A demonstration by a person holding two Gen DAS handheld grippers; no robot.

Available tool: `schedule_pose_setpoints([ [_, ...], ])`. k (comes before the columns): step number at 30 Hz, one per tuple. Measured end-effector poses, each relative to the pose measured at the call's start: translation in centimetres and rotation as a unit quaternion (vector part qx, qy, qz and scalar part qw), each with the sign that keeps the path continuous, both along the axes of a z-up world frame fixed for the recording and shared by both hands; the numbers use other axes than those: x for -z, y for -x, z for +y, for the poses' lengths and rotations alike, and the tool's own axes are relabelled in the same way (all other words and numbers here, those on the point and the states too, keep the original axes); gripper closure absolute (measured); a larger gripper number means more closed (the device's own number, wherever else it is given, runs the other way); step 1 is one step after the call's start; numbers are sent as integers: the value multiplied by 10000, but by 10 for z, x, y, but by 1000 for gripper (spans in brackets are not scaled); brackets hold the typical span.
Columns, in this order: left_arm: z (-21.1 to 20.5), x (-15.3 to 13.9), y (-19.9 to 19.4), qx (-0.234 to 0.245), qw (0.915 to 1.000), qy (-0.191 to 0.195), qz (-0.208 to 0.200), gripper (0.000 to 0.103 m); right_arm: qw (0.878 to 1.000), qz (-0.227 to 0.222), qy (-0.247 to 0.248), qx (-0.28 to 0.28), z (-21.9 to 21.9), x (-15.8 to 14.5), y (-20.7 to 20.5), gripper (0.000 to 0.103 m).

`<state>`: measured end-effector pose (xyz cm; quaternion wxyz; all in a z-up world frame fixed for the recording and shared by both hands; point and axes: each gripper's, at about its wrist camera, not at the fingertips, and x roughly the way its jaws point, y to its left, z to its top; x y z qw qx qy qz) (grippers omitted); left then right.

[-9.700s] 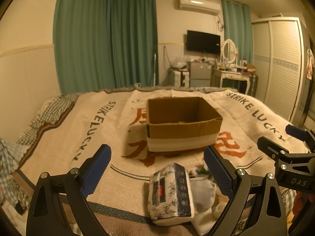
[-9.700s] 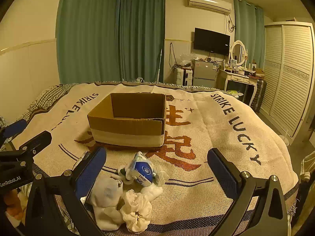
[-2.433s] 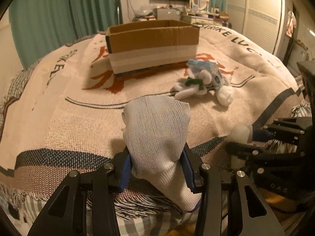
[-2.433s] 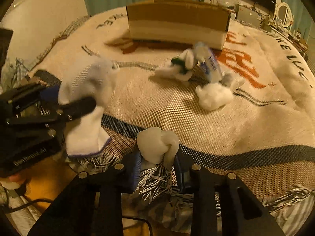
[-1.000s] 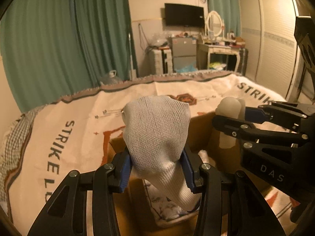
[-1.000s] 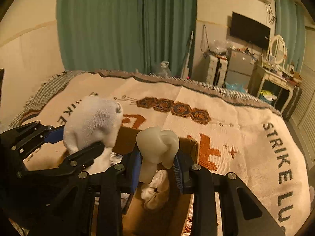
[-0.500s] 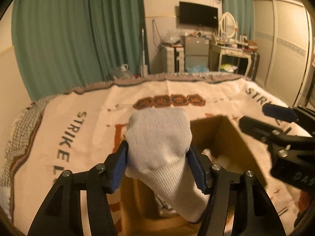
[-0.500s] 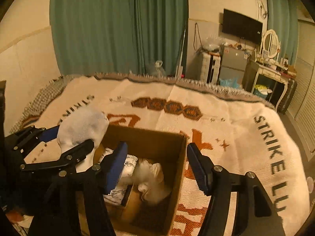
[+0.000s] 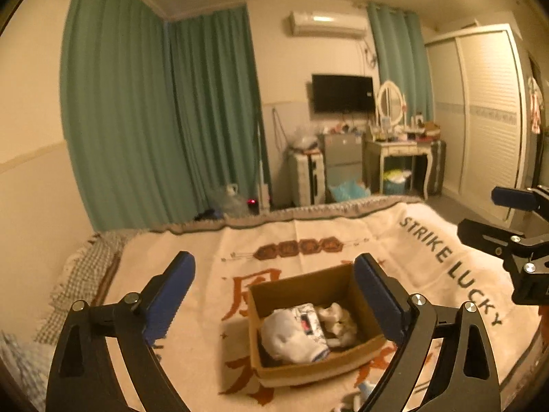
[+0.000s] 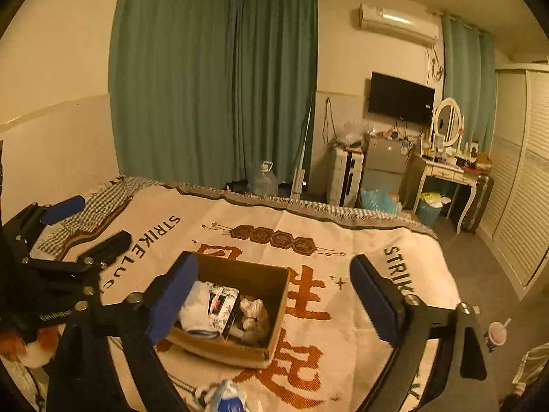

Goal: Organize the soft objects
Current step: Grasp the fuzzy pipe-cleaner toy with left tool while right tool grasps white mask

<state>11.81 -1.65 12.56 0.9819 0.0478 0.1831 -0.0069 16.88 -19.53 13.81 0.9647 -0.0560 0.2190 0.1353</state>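
An open cardboard box (image 9: 338,285) sits on the bed blanket; it also shows in the right wrist view (image 10: 278,312). Inside lie a white sock (image 9: 286,338), a patterned tissue pack (image 9: 308,319) and a crumpled white soft item (image 9: 338,322); the right wrist view shows the sock (image 10: 195,307), the pack (image 10: 223,305) and the white item (image 10: 252,317). My left gripper (image 9: 274,295) is open and empty above the box. My right gripper (image 10: 274,295) is open and empty above the box. A blue-and-white soft item (image 10: 228,398) lies on the blanket in front of the box.
The cream blanket (image 9: 429,240) with "STRIKE LUCKY" lettering covers the bed. Green curtains (image 10: 212,86), a small fridge (image 10: 382,164), a dressing table (image 10: 446,171) and a wardrobe (image 9: 480,120) stand beyond the bed's far edge. A checked cloth (image 10: 99,206) lies at the left side.
My left gripper has opened and the white sock now lies in the box. Both grippers have risen and drawn back from the box. The right gripper stays open.
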Motion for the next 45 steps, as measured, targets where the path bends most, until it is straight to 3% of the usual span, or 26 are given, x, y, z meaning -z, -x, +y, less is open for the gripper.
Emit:
schedule_pose_setpoints([
  [3,-2,10,18,-142,9999,1,7,8,10000,15,69,-64,-8,4,21,5],
  [7,-6,44,36,-443,9989,-33,122,8,9988,357,207,-276,-14,37,38,1],
  [12,-12,105,35,-536,9965,113,623,8,9927,1018,573,-301,-11,119,37,1],
  [16,-22,157,27,-451,9915,6,1221,8,9830,1699,668,-207,-18,182,24,2],
  [20,-32,194,20,-258,9842,29,1752,8,9711,2242,805,-172,-22,233,10,15],
  [23,-40,215,20,-82,9790,30,2038,8,9631,2561,795,-243,-22,254,1,27],
  [28,-41,229,17,88,9736,55,2280,8,9527,2899,742,-527,-10,271,-10,35],
  [31,-42,232,15,223,9706,85,2394,9,9434,3154,755,-691,-1,282,-18,57],
  [32,-43,233,16,297,9695,92,2432,9,9417,3198,773,-699,1,286,-21,73],
  [34,-47,236,18,465,9675,77,2486,9,9432,3151,780,-708,2,285,-19,74],
  [38,-54,243,18,732,9620,57,2629,9,9633,2599,548,-393,-13,262,-4,74],
  [41,-60,252,9,782,9597,15,2701,10,9650,2592,311,-249,-25,259,-2,74],
  [45,-63,266,-6,741,9542,119,2896,19,9636,2650,285,-213,-25,263,-1,74],
])
